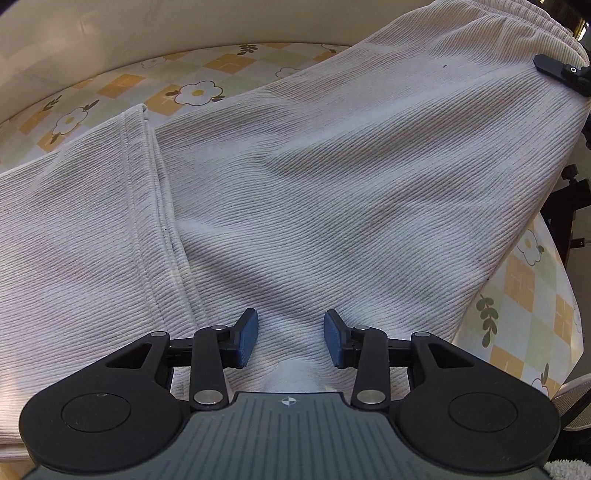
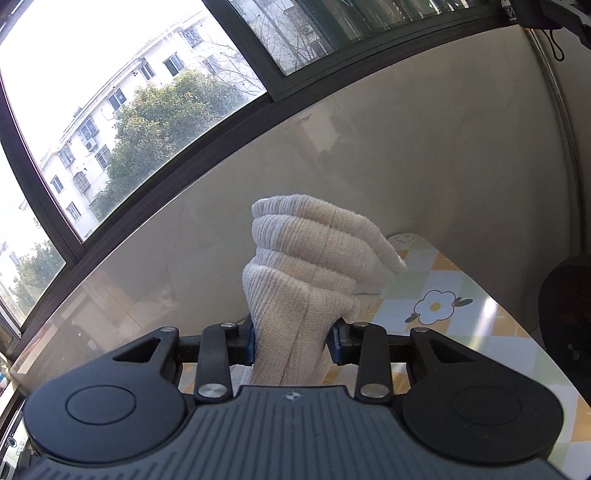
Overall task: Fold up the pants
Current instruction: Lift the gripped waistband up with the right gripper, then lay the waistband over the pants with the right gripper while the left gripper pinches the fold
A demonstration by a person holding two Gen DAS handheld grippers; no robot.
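Observation:
The cream ribbed pants (image 1: 295, 177) lie spread over the flowered tablecloth (image 1: 110, 88), with a hemmed leg end (image 1: 136, 155) folded across the left side. My left gripper (image 1: 291, 338) points down at the near edge of the cloth. A ridge of fabric rises between its blue pads (image 1: 246, 336), and creases fan out from there. My right gripper (image 2: 293, 341) is raised and shut on a bunched fold of the pants' elastic waistband (image 2: 306, 258), which stands up in front of the wall. In the left wrist view that waistband (image 1: 517, 22) is lifted at the top right.
A glossy beige wall (image 2: 406, 155) and a dark-framed window (image 2: 129, 110) stand behind the table. The table's right edge (image 1: 554, 295) curves past the pants. A dark chair (image 2: 569, 314) sits at the right, with black stand parts (image 1: 569, 206) beyond the table edge.

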